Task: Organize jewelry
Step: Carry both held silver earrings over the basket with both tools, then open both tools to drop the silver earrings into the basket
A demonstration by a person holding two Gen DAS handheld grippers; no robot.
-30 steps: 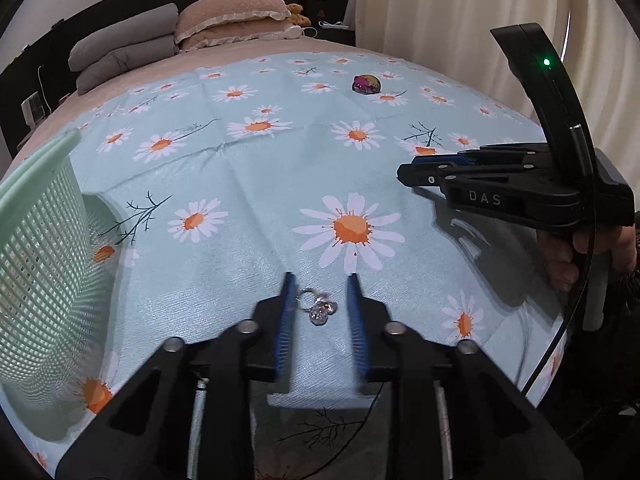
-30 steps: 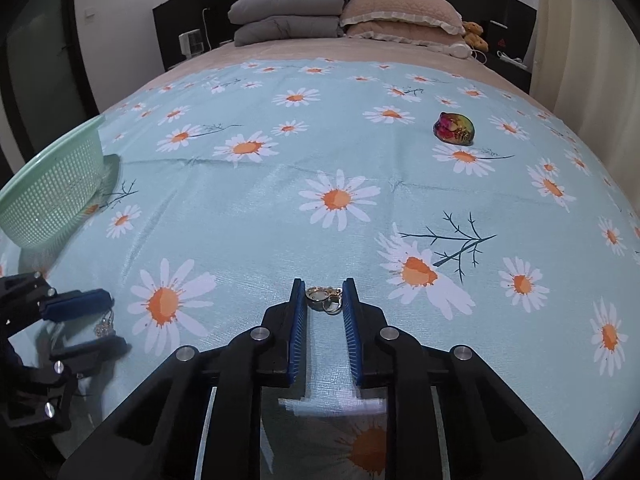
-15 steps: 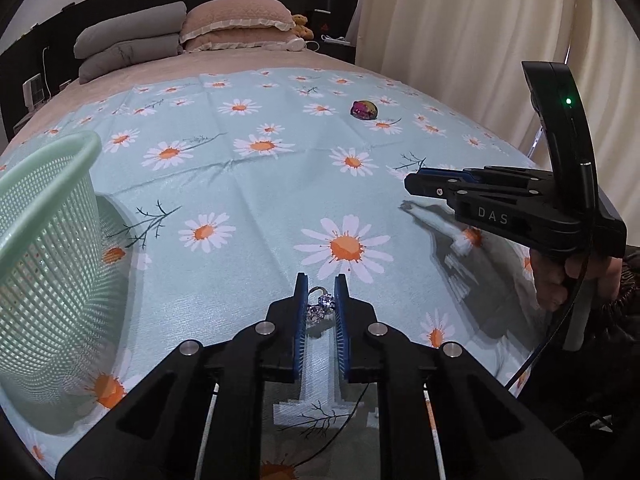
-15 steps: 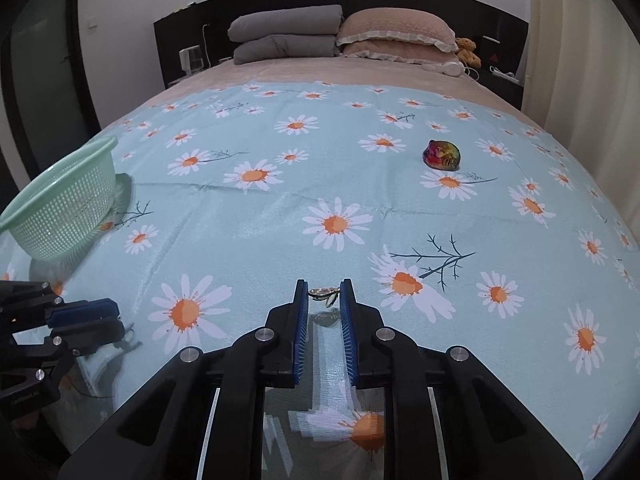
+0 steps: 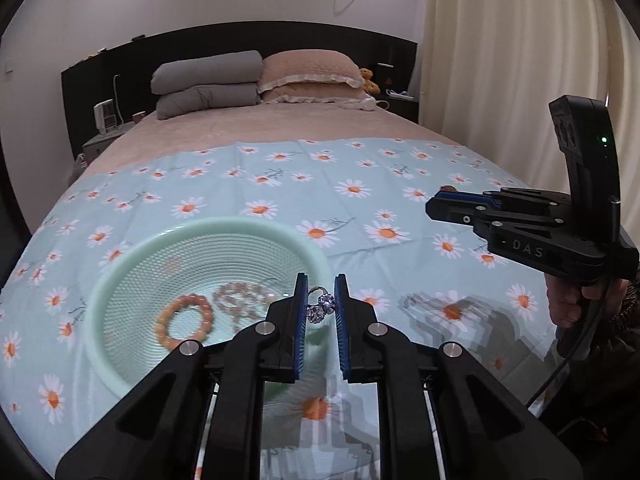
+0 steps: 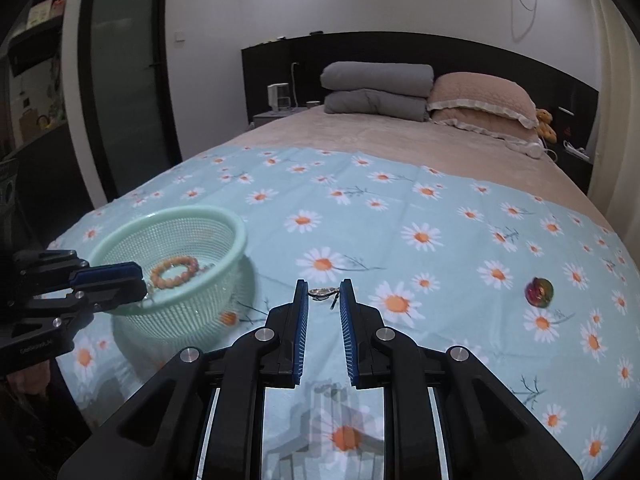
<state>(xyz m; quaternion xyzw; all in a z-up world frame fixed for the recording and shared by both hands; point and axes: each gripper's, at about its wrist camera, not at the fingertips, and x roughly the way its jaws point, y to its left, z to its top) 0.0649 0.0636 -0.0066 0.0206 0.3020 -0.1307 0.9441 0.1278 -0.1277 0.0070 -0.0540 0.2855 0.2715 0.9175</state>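
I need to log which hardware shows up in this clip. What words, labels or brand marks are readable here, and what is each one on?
"DAS": on the side of the right tool, seen from the left wrist view.
Small pale lettering on the body of the left tool, seen from the right wrist view: too blurred to read.
Nothing readable on the basket, the bedsheet or the walls.

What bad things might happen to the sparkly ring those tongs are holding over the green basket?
The left tongs pinch the crystal ring only at their very tips, near the green basket rim, so it might slip and land on the daisy cloth instead. If it drops inside, it may tangle with the beaded bracelets. The right tongs also hold a small gold ring at the tips, which could fall too.
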